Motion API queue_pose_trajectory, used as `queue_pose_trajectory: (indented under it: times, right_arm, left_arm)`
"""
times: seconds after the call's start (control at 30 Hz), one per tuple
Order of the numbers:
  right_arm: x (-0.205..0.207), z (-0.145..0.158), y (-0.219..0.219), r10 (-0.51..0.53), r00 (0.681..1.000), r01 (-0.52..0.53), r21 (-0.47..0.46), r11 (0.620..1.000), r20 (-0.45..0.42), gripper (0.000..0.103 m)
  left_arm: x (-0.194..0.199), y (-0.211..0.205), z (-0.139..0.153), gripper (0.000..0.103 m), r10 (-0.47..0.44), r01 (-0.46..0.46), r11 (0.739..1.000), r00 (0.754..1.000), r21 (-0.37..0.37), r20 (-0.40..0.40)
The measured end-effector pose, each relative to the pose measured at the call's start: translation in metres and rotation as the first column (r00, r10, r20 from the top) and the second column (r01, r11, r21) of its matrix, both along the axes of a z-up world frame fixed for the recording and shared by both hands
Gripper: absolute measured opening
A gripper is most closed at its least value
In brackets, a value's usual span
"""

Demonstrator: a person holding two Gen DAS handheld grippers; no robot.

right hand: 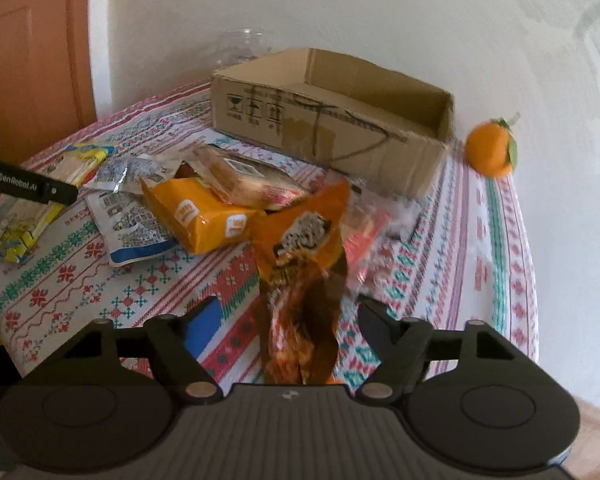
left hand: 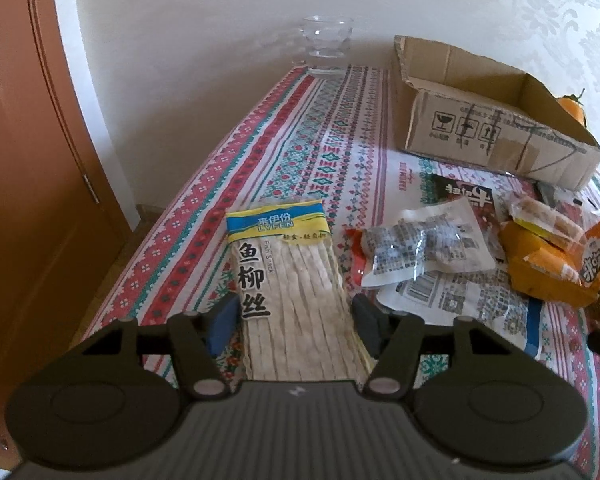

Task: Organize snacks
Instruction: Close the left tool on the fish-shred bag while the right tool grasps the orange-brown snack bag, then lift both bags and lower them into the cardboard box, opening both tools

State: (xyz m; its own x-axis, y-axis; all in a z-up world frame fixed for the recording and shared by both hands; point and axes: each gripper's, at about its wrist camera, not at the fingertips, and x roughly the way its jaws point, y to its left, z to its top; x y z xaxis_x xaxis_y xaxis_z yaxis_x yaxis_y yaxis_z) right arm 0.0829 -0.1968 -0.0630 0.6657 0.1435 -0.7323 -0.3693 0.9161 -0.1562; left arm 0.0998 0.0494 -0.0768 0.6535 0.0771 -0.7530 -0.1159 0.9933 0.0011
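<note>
- The left gripper (left hand: 294,322) is wide open, one finger on each side of the fish snack (left hand: 290,280), which lies flat on the table (left hand: 204,184).
- The right gripper (right hand: 288,326) is wide open around an orange bag (right hand: 300,272).
- Behind lie more snack packs (right hand: 204,216).
- Farthest stands the open box (right hand: 332,120).

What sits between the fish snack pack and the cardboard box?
Only bare patterned tablecloth separates fish snack pack and cardboard box, per the left wrist view.

The left gripper (left hand: 294,322) is black plastic with two round discs, silver screws and a ribbed grey middle. One finger pad (left hand: 222,320) is blue. The right gripper (right hand: 288,320) looks the same, with a blue pad (right hand: 204,326) too.
</note>
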Motion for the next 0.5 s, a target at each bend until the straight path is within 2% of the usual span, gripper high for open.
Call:
queue_pose_trajectory:
  times: [0.2,0.5]
  right_arm:
    - [0.004,-0.004,0.011,0.009,1.000,-0.007,-0.068,0.998,0.018,0.056]
    - [0.000,-0.002,-0.001,-0.004,1.000,0.004,-0.051,0.999,-0.007,0.052]
  left_arm:
    - [0.000,0.001,0.002,0.061,-0.027,0.027,1.000,1.000,0.000,-0.003]
    - [-0.004,0.004,0.003,0.060,-0.074,0.074,0.997,0.997,0.007,-0.003]
